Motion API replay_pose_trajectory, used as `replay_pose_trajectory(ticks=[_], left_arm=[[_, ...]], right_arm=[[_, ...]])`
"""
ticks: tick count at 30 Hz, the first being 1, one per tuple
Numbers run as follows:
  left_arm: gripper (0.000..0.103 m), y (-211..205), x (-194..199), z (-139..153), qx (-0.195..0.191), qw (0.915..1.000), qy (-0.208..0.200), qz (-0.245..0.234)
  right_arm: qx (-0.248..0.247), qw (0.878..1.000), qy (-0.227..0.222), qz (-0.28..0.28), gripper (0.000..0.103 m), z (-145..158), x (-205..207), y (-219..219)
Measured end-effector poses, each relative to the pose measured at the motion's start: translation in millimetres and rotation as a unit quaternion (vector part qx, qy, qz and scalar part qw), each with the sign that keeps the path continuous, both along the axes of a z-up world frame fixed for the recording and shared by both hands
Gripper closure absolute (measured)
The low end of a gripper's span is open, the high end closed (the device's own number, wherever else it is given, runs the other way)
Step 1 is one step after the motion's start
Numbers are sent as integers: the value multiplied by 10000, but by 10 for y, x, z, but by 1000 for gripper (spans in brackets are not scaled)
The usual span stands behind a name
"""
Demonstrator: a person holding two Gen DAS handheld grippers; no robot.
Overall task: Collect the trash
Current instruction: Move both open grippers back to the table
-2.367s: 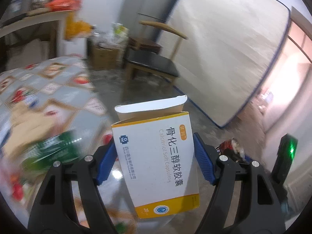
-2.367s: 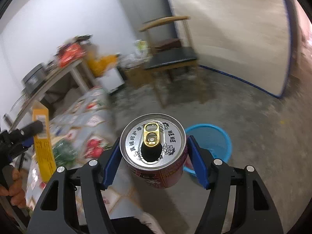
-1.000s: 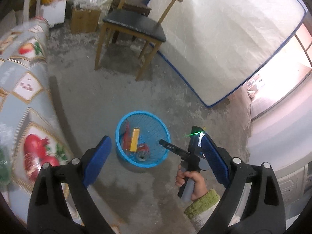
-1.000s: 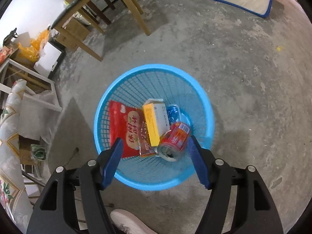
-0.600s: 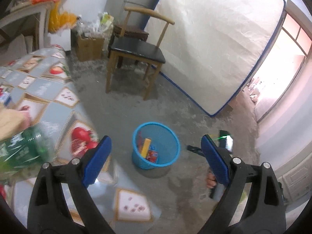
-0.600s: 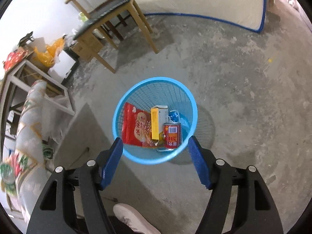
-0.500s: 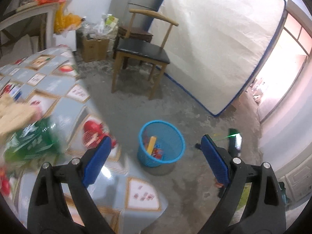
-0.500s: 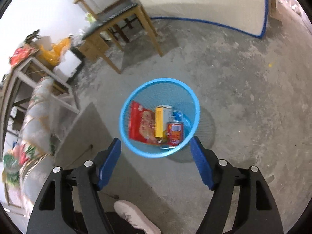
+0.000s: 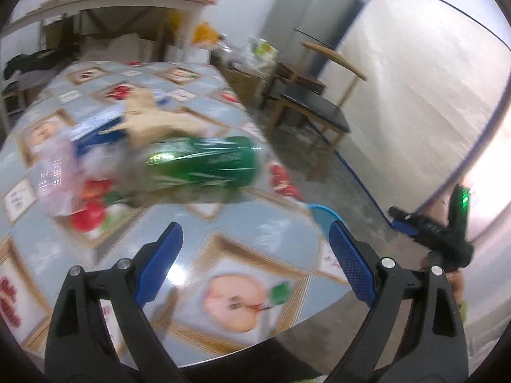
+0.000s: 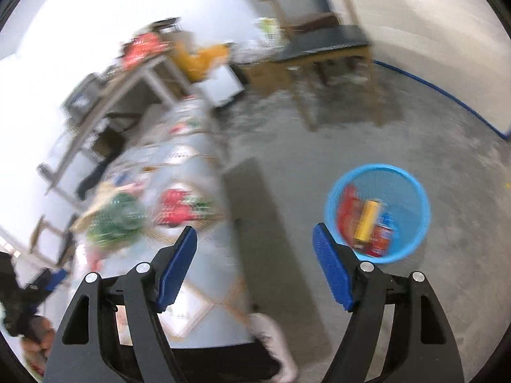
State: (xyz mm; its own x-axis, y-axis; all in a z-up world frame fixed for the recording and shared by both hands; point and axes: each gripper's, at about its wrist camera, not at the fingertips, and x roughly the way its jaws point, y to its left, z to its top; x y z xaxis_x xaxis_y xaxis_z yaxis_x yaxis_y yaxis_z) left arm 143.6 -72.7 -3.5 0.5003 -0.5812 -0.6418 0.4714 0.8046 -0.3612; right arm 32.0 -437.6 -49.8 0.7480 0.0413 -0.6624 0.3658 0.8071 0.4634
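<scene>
Both views swung from basket (image 10: 415,191) to table (image 9: 242,242)

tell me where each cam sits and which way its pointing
Left wrist: on the left gripper, over the table, facing the green bottle; shows its open fingers and the right gripper.
Right wrist: on the right gripper, looking down past the table edge at the blue basket; shows open fingers, a shoe.
Shared: bottle, table, basket, chair.
</scene>
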Motion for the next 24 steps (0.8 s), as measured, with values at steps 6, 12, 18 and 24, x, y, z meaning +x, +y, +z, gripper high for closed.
replay_pose_trajectory(ticks=[6,12,18,24], left_arm=[[14,569,62,-70,-249,9971,39,716],[14,1063,287,-134,-495,9921,93,1148],[19,1327,698,-251,-187,9906,55,1351],[35,1514,1200,-414,-164,9848,539,1640]], right_arm=[[345,9948,-153,946,30,140,332,697],[492,9815,107,1847,30,57,598,1396],[330,9719,337,2307,30,25,828,1804],[359,9665,452,2502,30,-28,982,2011]])
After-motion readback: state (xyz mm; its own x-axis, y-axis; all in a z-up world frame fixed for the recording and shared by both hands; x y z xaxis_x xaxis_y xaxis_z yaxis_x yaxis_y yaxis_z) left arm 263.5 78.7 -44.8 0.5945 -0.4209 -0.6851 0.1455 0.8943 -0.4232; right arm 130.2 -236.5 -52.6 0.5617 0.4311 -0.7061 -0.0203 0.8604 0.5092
